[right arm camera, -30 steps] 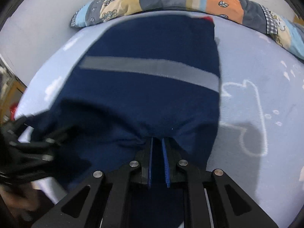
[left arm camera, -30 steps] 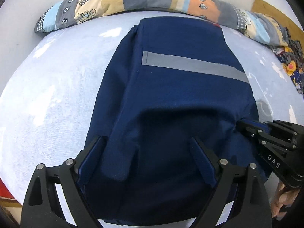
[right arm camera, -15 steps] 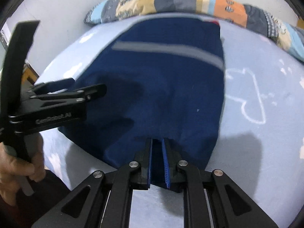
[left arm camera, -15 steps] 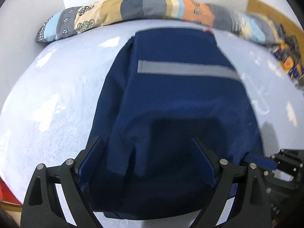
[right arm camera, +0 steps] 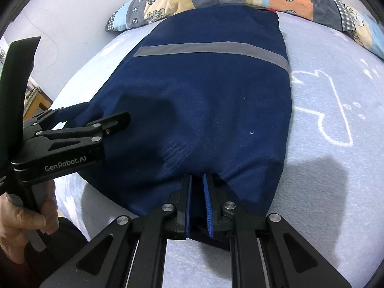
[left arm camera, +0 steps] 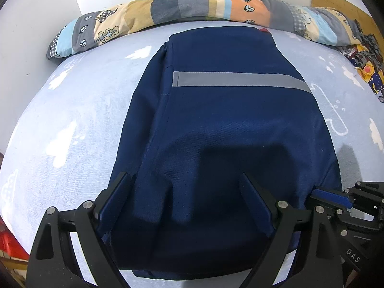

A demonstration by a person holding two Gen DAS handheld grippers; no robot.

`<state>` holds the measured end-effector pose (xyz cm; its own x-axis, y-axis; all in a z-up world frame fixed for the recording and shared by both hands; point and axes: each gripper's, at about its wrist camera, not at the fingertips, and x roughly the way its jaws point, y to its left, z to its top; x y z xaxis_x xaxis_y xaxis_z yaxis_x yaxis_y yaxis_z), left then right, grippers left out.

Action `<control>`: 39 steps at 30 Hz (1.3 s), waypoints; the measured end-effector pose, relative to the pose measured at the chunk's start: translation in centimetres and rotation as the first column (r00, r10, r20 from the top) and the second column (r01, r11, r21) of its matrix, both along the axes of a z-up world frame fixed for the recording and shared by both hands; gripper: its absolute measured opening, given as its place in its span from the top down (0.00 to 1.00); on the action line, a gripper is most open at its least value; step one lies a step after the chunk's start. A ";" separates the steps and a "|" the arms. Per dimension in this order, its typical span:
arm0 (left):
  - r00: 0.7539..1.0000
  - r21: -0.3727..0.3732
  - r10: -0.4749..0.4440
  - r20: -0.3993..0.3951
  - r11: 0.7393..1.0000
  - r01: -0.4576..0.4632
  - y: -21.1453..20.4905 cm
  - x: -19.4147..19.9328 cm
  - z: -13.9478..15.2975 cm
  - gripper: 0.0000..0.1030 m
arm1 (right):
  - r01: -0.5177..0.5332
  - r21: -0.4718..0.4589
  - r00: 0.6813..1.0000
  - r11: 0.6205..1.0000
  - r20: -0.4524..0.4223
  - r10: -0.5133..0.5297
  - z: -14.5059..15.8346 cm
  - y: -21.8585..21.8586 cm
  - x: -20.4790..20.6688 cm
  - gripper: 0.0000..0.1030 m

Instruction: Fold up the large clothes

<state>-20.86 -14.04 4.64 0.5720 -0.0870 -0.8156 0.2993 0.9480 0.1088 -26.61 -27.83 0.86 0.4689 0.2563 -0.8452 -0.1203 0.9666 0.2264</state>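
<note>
Bed (left arm camera: 72, 110) covered by a pale blue sheet printed with white clouds and an outlined cloud figure (right arm camera: 331, 110). A long patchwork bolster (left arm camera: 192, 4) in tan, grey, blue and orange lies along the far edge, against a white wall (left arm camera: 36, 19). At far right, a wooden board (left arm camera: 340, 2) stands behind a heap of patterned dark cloth (left arm camera: 367, 57). Left of the bed, a red object (left arm camera: 12, 244) and a wooden frame (right arm camera: 38, 98) show at the edge. Light is even, casting soft shadows on the sheet.
</note>
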 end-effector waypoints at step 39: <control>0.869 -0.604 -0.189 -0.457 0.783 -0.147 6.2 11.1 -2.8 0.31 | 0.142 0.487 0.990 0.862 -0.070 -0.124 -1.5 -9.4 8.8 0.44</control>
